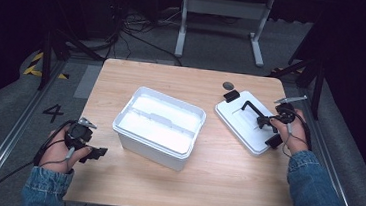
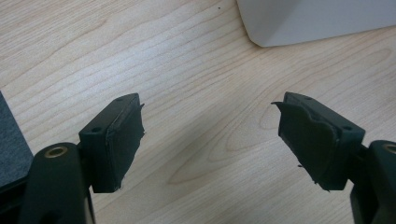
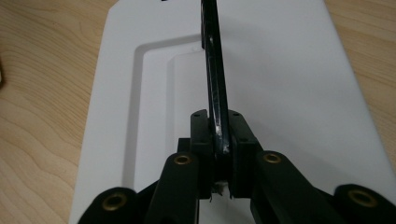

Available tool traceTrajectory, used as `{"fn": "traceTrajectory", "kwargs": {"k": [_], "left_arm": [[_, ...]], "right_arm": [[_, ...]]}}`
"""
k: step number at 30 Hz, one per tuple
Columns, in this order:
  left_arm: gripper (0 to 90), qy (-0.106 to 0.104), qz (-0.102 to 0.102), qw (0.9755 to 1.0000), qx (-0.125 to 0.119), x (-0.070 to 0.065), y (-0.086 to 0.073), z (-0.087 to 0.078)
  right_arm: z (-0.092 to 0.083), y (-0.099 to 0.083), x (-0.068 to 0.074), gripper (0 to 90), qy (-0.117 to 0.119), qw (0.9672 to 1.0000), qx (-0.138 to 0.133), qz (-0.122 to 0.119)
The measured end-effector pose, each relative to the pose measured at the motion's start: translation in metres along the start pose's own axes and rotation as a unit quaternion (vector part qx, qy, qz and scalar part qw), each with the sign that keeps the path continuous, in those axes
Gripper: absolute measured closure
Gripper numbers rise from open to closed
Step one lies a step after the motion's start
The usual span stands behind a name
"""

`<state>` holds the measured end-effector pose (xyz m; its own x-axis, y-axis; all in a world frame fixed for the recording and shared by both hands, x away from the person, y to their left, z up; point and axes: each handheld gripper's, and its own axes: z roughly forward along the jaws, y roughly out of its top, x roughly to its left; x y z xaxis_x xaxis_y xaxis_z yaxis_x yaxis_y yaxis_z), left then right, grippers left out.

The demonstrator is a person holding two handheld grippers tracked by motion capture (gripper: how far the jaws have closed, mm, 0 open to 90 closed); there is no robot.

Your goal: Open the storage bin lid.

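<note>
A white lid (image 1: 239, 125) lies flat on the right side of the wooden table (image 1: 214, 181). Its black handle (image 1: 251, 108) stands up from the top. My right gripper (image 1: 264, 121) is shut on that handle; in the right gripper view the thin black handle (image 3: 215, 70) runs up between the closed jaws of the right gripper (image 3: 219, 135), above the lid (image 3: 289, 93). An open white bin (image 1: 133, 134) sits in the middle of the table. My left gripper (image 1: 97, 153) rests near the table's left front, open and holding nothing, its jaws of the left gripper (image 2: 210, 135) wide apart over bare wood.
A black latch (image 1: 231, 95) sits at the lid's far corner, with a dark round spot (image 1: 228, 86) on the table just beyond it. A corner of the bin (image 2: 317, 18) shows ahead of the left gripper. A white table frame (image 1: 223, 16) stands on the floor behind.
</note>
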<state>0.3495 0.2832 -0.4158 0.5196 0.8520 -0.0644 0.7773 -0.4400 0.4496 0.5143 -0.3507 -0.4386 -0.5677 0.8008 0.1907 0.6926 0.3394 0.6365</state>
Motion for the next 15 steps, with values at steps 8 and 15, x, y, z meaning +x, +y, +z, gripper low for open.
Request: {"fn": "traceTrajectory", "kwargs": {"k": [8, 15], "left_arm": [[22.8, 0.001, 0.002, 1.0, -0.002, 0.0, 0.0, 0.0], [22.7, 0.0, 0.002, 1.0, -0.001, 0.0, 0.001, 0.0]], "right_arm": [[-0.003, 0.0, -0.002, 68.8, -0.017, 0.9997, -0.012, 0.008], [-0.012, 0.004, -0.001, 56.6, -0.037, 0.9987, -0.037, 0.001]]}}
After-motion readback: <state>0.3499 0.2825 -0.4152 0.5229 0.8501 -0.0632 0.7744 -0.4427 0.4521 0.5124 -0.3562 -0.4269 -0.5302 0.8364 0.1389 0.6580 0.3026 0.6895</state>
